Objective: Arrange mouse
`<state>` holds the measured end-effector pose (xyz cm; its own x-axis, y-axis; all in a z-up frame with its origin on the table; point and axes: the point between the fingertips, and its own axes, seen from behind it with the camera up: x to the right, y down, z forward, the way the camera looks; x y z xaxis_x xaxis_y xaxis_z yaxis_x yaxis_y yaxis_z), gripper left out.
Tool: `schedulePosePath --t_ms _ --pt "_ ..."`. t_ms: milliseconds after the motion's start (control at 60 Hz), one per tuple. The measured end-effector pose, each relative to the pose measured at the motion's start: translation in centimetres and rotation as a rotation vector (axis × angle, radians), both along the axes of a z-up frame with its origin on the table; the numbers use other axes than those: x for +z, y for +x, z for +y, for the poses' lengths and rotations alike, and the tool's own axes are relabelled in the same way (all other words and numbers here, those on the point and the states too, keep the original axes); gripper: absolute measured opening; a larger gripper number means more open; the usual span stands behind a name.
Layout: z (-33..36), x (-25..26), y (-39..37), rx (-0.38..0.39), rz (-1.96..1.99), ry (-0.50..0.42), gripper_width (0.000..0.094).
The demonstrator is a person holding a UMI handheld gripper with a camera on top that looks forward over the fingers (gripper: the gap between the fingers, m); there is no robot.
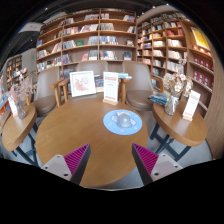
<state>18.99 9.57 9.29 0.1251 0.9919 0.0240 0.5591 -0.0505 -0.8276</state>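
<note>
A grey computer mouse [124, 120] lies on a round light-blue mat [121, 123] on a round wooden table [85, 130], beyond my fingers. My gripper [110, 160] is open and empty, held over the near part of the table. Its two fingers with magenta pads [75, 156] stand wide apart with only bare wood between them. The mouse is ahead of the fingers and slightly toward the right one.
Wooden chairs [63, 91] stand behind the table. Side tables [185, 125] sit at the right and left [15, 128], with books and cards on them. Framed pictures [83, 83] stand beyond the table. Bookshelves [100, 40] line the far walls.
</note>
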Motion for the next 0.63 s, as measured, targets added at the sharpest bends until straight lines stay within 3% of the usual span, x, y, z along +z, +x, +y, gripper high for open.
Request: schedulePosePath --t_ms 250,633 --pt "-2.9 -0.4 4.9 0.04 -0.012 -0.003 0.0848" --pt "-4.1 1.0 6.4 0.074 0.042 0.049 0.0853"
